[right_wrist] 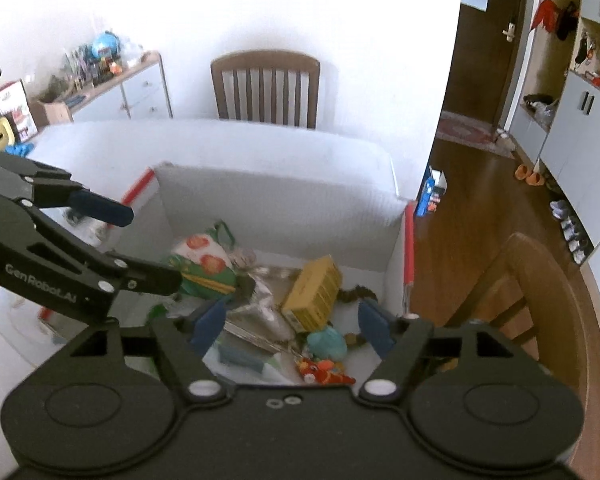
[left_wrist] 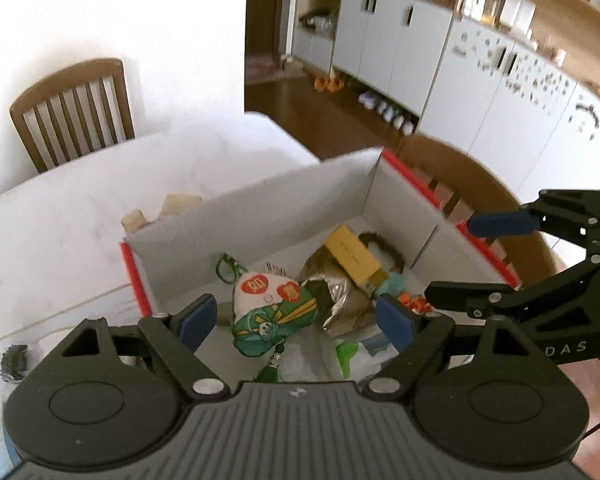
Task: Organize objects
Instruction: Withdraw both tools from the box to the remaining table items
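Both grippers hover over an open white cardboard box with red edging, standing on a white desk. The left gripper has its fingers released and holds nothing; the right gripper is likewise spread and empty.

Contents, read from the left wrist view with the box centre as the dial: a stuffed fabric charm in green and white with a cord loop lies at 8 o'clock; a yellow carton sits at 1 o'clock, resting on a crumpled foil pouch near the centre. A small teal soft toy and an orange toy lie at 5 o'clock.

Handling, as judged: the charm looks light and soft and should yield under the fingers; its padded body offers a surer hold than the cord. The carton appears stiff; a hold across its narrow sides seems best. The foil looks slippery and prone to crushing.

Surroundings: wooden chairs stand at the desk, a dark wood floor beyond, and white cabinets along the wall.
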### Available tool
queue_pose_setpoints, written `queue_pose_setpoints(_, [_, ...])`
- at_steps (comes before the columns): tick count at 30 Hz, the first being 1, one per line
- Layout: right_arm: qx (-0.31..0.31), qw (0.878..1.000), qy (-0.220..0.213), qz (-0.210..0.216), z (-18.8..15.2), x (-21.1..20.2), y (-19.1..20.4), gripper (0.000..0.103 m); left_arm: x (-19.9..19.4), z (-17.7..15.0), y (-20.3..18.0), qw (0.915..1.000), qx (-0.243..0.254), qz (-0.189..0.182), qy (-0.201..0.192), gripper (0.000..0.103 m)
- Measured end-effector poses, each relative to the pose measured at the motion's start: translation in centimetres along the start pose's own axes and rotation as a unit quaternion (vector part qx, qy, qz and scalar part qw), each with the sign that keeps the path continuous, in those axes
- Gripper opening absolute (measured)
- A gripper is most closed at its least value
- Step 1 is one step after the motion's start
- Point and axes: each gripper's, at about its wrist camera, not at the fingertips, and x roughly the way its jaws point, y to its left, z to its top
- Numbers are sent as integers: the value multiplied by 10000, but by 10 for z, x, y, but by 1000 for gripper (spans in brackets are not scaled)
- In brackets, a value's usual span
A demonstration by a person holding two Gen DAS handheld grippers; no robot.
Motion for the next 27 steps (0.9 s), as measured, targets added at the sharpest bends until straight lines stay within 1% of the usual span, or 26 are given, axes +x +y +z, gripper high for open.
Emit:
queue_pose_setpoints(6, [87, 9998, -184, 33, 9, -20, 19, 83, -31, -7, 17, 9993, -139, 15, -336, 87])
queue_pose_setpoints(13, [269, 9994, -216, 82, 23, -31, 47, 87, -64, -17, 51, 9979, -301, 50, -572, 87])
queue_pose_setpoints(20, [377, 9988, -276, 166, 34, -29, 90, 93, -90, -36, 90, 9962, -519, 35, -705, 87])
queue_pose_setpoints(21, [374, 9987, -282, 175, 36, -29, 97, 94, -95, -40, 98, 9958, -547, 28, -727, 90])
queue_pose_setpoints(22, [370, 9987, -284, 180, 37, -28, 103, 94, -98, -42, 104, 9956, -571, 36, -746, 91])
queue_pose_setpoints(27, [345, 9988, -296, 186, 46, -22, 133, 95, -114, -53, 140, 9942, -695, 16, -824, 91])
